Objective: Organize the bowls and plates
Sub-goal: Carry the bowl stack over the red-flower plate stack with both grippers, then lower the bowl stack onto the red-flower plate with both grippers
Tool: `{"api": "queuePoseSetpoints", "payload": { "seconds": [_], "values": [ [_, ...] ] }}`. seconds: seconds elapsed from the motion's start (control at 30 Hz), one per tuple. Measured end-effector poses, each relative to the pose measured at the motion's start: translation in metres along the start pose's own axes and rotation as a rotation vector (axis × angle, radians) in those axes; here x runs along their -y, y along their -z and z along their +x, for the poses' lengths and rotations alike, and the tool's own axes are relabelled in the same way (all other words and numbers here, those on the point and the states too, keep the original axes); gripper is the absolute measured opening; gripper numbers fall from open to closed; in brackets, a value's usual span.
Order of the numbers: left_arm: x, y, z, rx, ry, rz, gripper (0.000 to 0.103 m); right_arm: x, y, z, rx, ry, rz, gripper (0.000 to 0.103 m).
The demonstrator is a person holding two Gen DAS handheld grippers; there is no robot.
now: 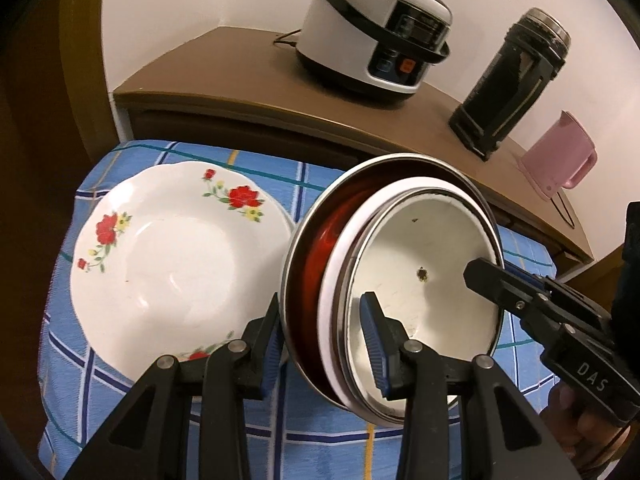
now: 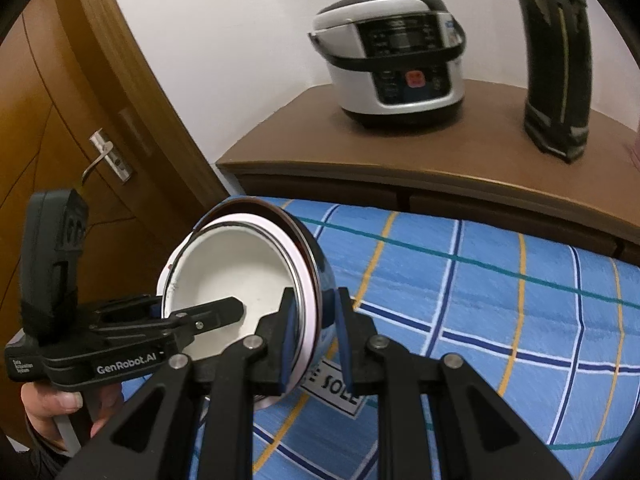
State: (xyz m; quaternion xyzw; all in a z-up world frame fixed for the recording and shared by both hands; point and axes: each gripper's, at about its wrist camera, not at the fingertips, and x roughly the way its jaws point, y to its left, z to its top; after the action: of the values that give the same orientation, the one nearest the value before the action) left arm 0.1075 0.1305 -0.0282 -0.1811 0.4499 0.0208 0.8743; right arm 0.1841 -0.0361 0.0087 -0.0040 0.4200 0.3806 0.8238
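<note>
Left wrist view: both grippers carry a tilted nest of bowls above the blue checked cloth.
Left gripper (image 1: 324, 340) clamps the stack of bowls (image 1: 424, 264) at its near rim; right gripper (image 2: 316, 332) pinches the opposite rim. Beyond, the flowered plate (image 1: 176, 252) lies flat. Best to level the stack first and move both hands together, since it could slip sideways.

White wall (image 2: 240, 40), wooden door (image 2: 60, 140), brown cabinet (image 1: 224, 76), blue checked cloth (image 2: 500, 300).
</note>
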Motion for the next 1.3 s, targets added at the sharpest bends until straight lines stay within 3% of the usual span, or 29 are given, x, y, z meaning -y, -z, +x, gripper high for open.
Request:
{"api": "queuePoseSetpoints", "payload": {
  "seconds": [0.57, 1.3],
  "values": [
    [-0.039, -0.005, -0.017, 0.029, -0.065, -0.049, 0.040, -0.049, -0.024, 0.025, -0.027, -0.021, -0.101, 0.019],
    [-0.080, -0.005, -0.012, -0.015, -0.123, -0.090, 0.040, -0.087, -0.043, 0.074, -0.125, -0.041, -0.183, 0.021]
  ]
}}
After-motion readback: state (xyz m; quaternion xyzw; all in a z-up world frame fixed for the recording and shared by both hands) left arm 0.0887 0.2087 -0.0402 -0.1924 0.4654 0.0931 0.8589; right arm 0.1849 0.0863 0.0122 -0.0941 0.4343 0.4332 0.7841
